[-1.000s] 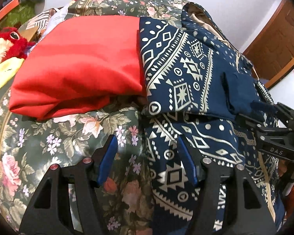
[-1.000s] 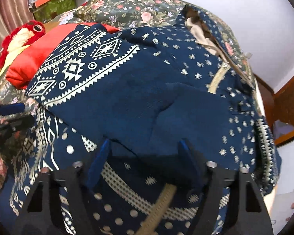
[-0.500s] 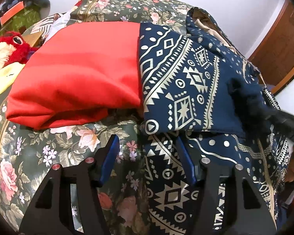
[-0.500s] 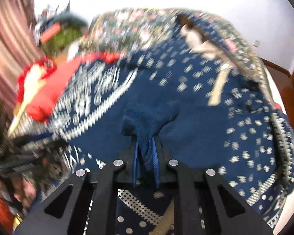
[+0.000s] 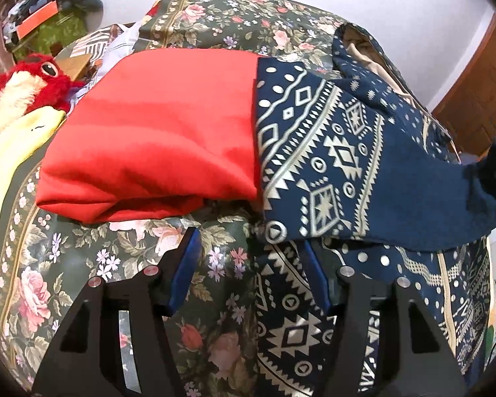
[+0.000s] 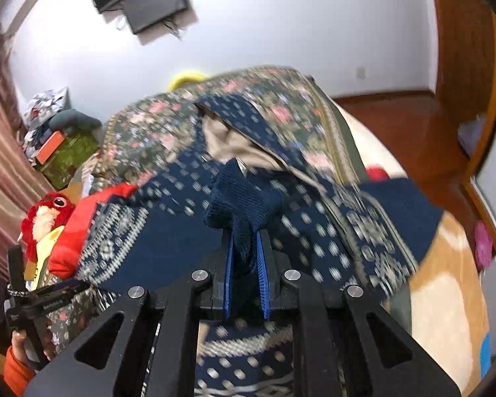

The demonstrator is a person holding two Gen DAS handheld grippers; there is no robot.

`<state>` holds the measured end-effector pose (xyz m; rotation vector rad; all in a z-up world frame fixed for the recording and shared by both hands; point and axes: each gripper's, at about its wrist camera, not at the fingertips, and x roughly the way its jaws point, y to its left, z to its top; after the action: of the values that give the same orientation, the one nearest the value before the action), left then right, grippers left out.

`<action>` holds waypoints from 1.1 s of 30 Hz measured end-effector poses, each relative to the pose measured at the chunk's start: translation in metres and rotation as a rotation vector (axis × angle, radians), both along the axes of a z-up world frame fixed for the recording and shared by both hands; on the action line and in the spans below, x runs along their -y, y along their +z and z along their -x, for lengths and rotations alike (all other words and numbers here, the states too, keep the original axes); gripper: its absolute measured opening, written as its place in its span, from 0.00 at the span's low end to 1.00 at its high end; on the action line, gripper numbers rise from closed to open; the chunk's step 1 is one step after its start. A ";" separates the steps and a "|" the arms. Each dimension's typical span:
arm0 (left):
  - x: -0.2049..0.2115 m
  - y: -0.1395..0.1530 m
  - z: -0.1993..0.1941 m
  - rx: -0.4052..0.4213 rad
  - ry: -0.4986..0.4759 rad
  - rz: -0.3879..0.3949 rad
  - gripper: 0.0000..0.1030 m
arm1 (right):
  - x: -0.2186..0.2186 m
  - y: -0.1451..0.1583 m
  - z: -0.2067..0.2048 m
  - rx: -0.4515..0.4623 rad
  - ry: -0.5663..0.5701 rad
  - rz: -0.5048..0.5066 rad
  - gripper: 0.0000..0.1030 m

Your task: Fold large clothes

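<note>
The navy sweater's cuff [image 6: 241, 198] is being pinched in the right gripper [image 6: 244, 258] to fold the sleeve over; the left gripper [image 5: 248, 264], at 9 o'clock, is being held spread, empty

- Even, fairly bright indoor light, soft shadows; its source is hard to place.
- Left wrist view sharp.
- Right wrist view motion-blurred.
- Fisheye bending, dark corners.

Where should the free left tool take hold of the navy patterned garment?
Grip the near lower-left corner of the navy patterned garment, beside the red cloth, coming from the near side. That folded edge overhangs, raised off the floral bedspread, just ahead of the open left tool.
</note>
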<state>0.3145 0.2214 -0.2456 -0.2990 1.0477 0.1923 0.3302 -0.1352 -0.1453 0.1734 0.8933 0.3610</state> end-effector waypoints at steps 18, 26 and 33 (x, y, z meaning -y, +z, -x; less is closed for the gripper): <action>0.058 0.049 0.035 0.037 -0.106 -0.087 0.58 | 0.067 -0.062 0.015 -0.313 -0.002 -0.025 0.13; 0.088 0.075 0.028 0.079 -0.160 -0.098 0.58 | 0.103 -0.026 0.022 -0.223 -0.046 -0.064 0.41; 0.116 0.090 0.004 0.129 -0.224 -0.082 0.61 | 0.145 -0.005 -0.005 -0.153 -0.153 -0.090 0.59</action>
<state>0.3105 0.1058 -0.1560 -0.1169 0.9354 0.0136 0.3347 -0.2803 -0.1499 0.3546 1.0081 0.2476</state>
